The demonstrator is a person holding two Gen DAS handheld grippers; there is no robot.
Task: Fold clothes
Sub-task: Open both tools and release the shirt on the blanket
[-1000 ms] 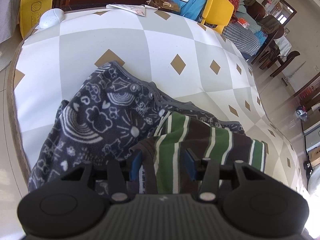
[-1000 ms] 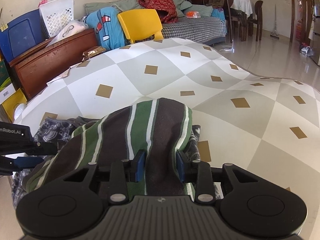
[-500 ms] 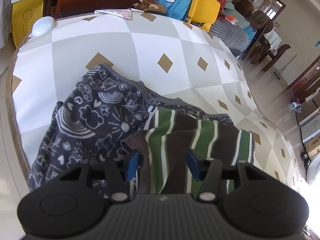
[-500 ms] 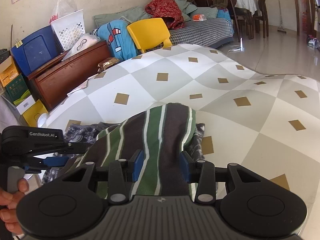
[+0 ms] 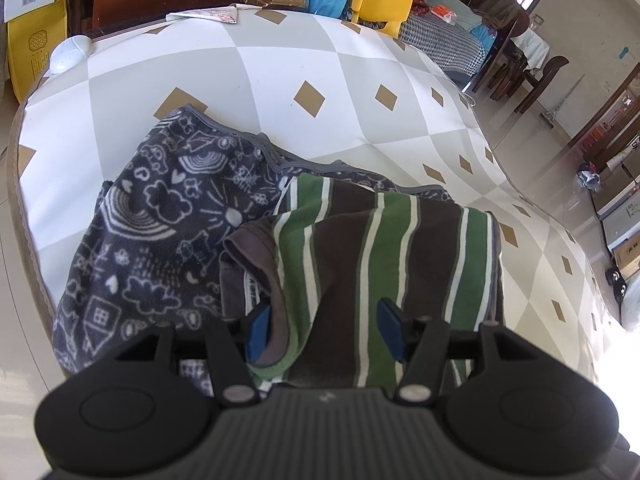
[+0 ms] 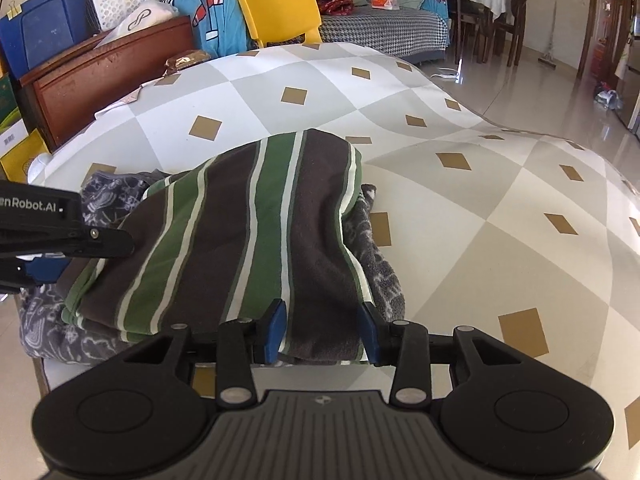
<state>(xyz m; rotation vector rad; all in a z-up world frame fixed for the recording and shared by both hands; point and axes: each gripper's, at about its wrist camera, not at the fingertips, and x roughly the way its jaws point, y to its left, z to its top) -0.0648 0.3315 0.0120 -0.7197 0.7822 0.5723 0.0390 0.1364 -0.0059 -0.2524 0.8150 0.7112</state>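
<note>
A folded green, brown and white striped shirt (image 5: 384,248) lies on top of a dark navy patterned garment (image 5: 160,216) on the diamond-patterned table cover (image 5: 280,64). My left gripper (image 5: 324,332) is open, its blue pads either side of the shirt's near edge by the collar. My right gripper (image 6: 322,330) is open too, its pads astride the shirt's (image 6: 248,232) other end. The left gripper also shows at the left edge of the right wrist view (image 6: 52,232). The navy garment (image 6: 372,256) pokes out beneath the shirt.
A yellow chair (image 6: 280,12), a wooden cabinet (image 6: 104,76) and piled clothes stand beyond the table's far edge. A white round object (image 5: 70,54) sits at the table's far left corner, papers (image 5: 208,14) at the back. Tiled floor lies to the right.
Both grippers have opened wider and let go of the striped shirt, which has dropped flat onto the navy garment.
</note>
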